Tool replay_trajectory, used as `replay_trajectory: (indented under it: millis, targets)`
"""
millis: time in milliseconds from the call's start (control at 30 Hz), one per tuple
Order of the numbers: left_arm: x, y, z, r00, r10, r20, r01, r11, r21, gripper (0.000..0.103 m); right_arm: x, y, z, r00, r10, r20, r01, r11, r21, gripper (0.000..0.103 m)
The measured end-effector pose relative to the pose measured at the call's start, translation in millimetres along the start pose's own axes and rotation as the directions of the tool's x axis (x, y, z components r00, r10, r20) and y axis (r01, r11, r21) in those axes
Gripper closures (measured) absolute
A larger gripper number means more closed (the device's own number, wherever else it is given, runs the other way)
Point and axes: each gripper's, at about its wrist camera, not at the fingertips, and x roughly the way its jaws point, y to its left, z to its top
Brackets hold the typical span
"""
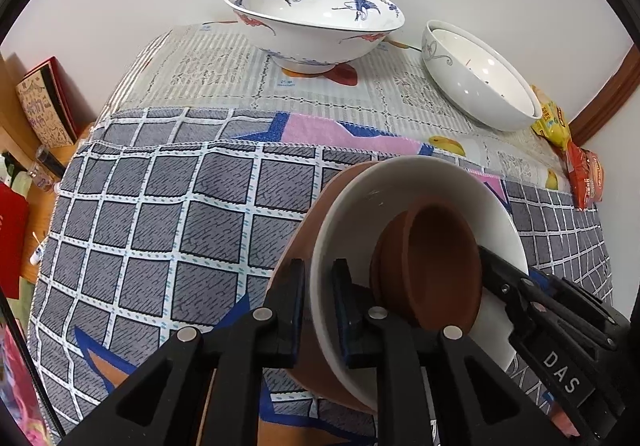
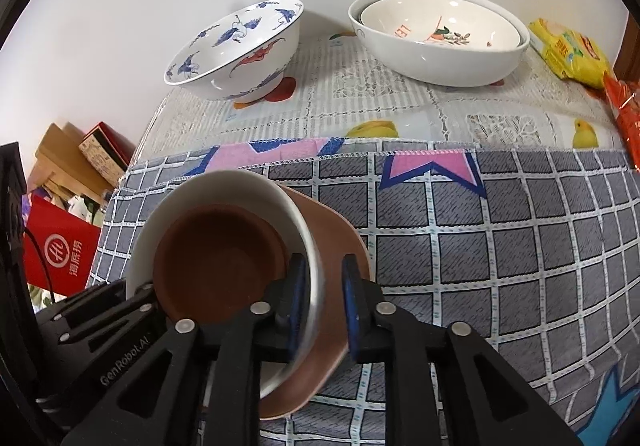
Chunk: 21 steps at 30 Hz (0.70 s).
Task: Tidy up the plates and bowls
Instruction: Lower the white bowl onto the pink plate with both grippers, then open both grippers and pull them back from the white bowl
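A grey checked cloth (image 2: 520, 246) fills the lower frame, yellow (image 2: 568, 50) and orange snack packets (image 2: 628, 118) sit far right, and a red bag (image 2: 60, 250) lies at lower left.

free: checked cloth (image 1: 160, 230) ahead | blocked: crane bowl (image 1: 316, 18), nested bowls (image 2: 440, 38) behind

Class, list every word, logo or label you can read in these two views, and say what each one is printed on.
"DAS": right gripper body.
"GenRobot.AI": left gripper body.
"HL" logo with Chinese characters: red bag.
Orange letters, partly hidden, unreadable: inner white bowl.
Yellow packet, red packet, patterned box: print too blurred to read.
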Motion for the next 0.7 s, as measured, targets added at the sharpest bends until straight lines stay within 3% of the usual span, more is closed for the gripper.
replay_trajectory:
  millis: [400, 533, 700]
  targets:
    - [-31.6, -6.3, -11.2, 0.997, 0.071, 0.032, -0.071, 0.997, -0.001, 0.077, -35.4, -3.2, -13.1, 0.999, 0.021, 0.04, -0.019, 0.999, -0.039, 0.081]
    - [-53.8, -10.6, -19.9, 0.995, 0.073, 0.062, -0.073, 0.997, 0.0, 0.074, -58.8, -4.0, -22.2, 0.998, 0.032, 0.052, -0.028, 0.997, -0.067, 0.072]
    - [-86.9, -33.5, -32.0, 0.99, 0.068, 0.123, -0.072, 0.997, 0.028, 0.066, -94.0, -12.7, -38.2, 0.994, -0.025, 0.107, 0.033, 0.997, -0.076, 0.067]
